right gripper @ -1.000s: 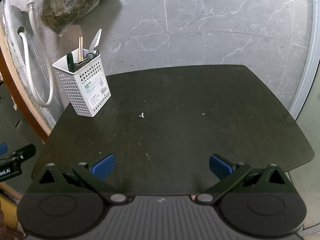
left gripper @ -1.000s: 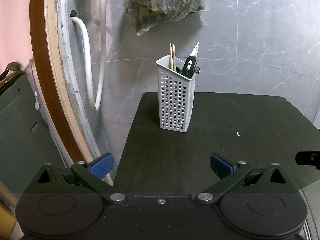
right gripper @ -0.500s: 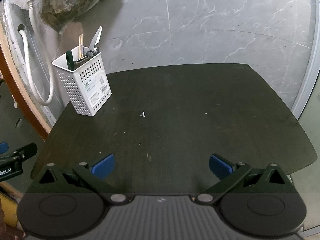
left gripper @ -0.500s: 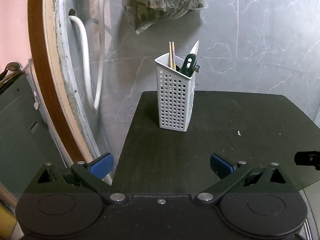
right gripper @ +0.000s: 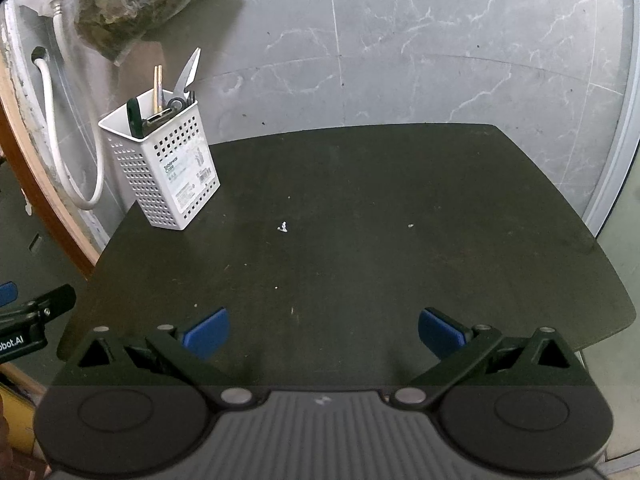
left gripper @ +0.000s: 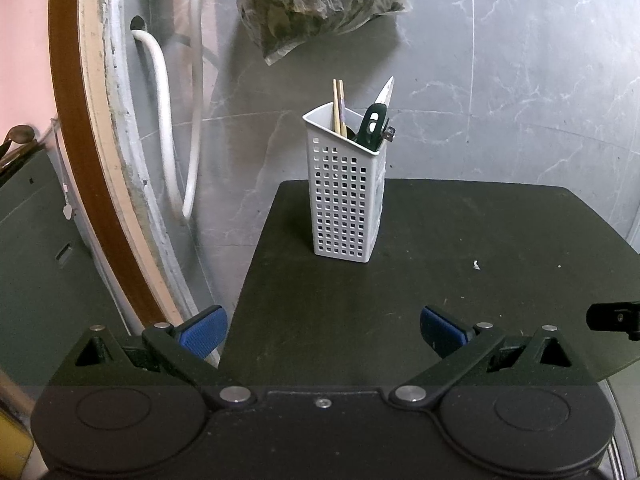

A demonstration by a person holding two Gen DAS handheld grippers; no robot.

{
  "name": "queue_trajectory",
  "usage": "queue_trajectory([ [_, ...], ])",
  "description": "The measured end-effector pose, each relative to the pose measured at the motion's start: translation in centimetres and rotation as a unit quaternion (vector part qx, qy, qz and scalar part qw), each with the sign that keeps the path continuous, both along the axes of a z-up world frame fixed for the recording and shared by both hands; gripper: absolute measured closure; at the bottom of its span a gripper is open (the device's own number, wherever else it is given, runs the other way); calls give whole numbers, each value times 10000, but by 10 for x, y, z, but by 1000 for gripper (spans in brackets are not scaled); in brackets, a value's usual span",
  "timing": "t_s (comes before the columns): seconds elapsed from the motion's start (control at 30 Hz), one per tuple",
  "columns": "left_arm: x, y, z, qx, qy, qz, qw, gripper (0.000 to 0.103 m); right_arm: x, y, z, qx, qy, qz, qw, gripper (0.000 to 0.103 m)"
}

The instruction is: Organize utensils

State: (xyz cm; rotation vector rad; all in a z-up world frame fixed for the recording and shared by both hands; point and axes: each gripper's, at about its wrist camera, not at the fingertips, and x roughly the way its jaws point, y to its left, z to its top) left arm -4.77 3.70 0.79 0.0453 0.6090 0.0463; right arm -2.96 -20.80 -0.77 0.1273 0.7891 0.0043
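A white perforated utensil holder [left gripper: 344,196] [right gripper: 164,168] stands upright at the far left corner of the dark table [left gripper: 460,248] [right gripper: 360,208]. Out of it stick wooden chopsticks [left gripper: 339,106] [right gripper: 158,88], a scissor blade [left gripper: 385,90] [right gripper: 189,72] and a dark green handle [left gripper: 372,124] [right gripper: 134,118]. My left gripper [left gripper: 323,330] hangs open over the table's near left edge, well short of the holder, with nothing between its blue pads. My right gripper [right gripper: 323,330] is open over the table's near edge, nothing in it. The tip of each gripper shows at the other view's edge.
A clear bag of dried leaves [left gripper: 320,4] [right gripper: 136,4] lies on the grey marble floor behind the table. White hoses [left gripper: 168,120] [right gripper: 60,132] hang along a brown-rimmed wall at the left. A small white crumb [right gripper: 283,227] lies on the tabletop.
Both views have shifted only slightly; the holder sits a touch higher in the left wrist view. Both grippers stay open and nothing on the table has moved.
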Motion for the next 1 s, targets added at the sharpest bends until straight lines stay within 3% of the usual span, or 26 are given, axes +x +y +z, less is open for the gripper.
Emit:
queue_trajectory([
  [1.0, 2, 3, -2, -24, 33, -116, 9999, 1, 0, 1, -1, -22, 17, 26, 10000, 0],
])
